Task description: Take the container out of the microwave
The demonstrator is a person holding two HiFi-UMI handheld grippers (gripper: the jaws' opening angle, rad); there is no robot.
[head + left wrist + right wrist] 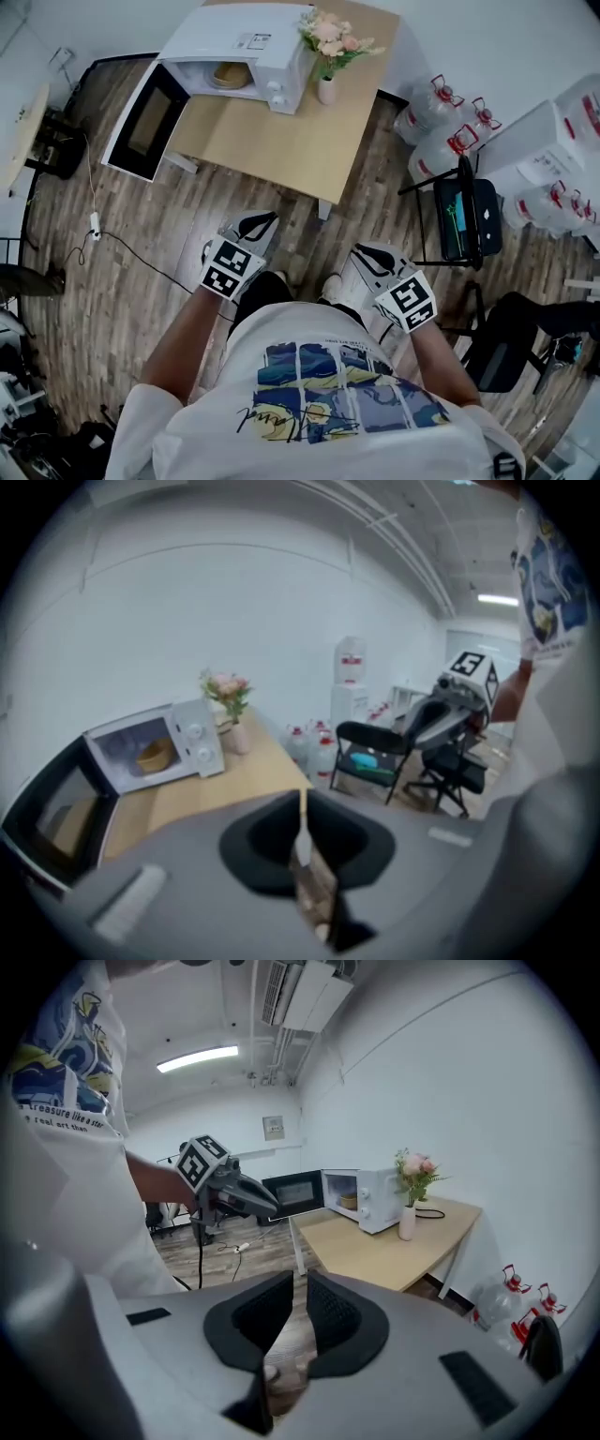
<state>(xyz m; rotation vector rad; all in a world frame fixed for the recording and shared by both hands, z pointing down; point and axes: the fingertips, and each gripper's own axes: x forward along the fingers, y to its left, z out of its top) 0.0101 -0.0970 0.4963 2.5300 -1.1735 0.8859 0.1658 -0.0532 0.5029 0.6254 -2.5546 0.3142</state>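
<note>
A light wooden table [281, 141] is set on a plank floor [141, 244] against white walls [234, 602], with a black chair [464, 220] and water jugs [436, 117] beside it.

Head cam down; all w/ microwave [234, 42]

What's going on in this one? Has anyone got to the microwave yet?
Not yet. A person stands back from the wooden table with a gripper in each hand, both held low near the body. The microwave has its door swung open, and the tan container sits inside, untouched. The left gripper holds nothing and its jaws are opening from a thin slit. The right gripper is also empty, jaws slightly apart.
</note>
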